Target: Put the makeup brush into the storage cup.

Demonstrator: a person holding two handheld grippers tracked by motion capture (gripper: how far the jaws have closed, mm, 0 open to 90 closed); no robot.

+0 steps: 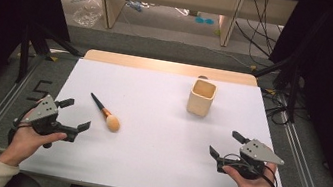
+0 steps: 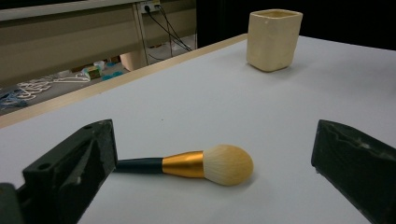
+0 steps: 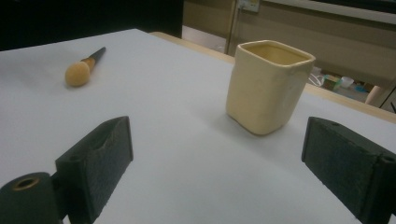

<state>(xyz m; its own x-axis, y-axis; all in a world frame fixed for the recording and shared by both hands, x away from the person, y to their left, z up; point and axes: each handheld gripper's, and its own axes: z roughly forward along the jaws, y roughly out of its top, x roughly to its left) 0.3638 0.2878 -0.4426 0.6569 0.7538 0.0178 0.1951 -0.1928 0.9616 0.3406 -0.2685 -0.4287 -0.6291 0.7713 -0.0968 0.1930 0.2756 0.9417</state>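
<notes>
Makeup brush (image 1: 105, 113) lies flat on the white table (image 1: 152, 167), left of centre, near the left gripper (image 1: 73, 114). Black handle points far-left; fluffy head points near-right. In the left gripper view the brush (image 2: 196, 164) sits just ahead of the spread jaws and between their lines, touching neither.

Left gripper: released, jaws wide, nothing held. Right gripper (image 1: 226, 144): also released and empty, at the near right of the table, facing the cream cup (image 1: 202, 97).

Cup stands upright at the far right of centre, well apart from the brush. It looks empty from above.

Handling, as a judgement: the brush should be very light. Slim handle and gold ferrule look stiff; bristle head is soft and would splay or deform if pinched. The smooth, round handle may roll or slip between flat pads. Best hold looks like across the handle close to the ferrule, jaws square to its length, clear of the bristles. It lies low on the table, so the pads must come right down.
</notes>
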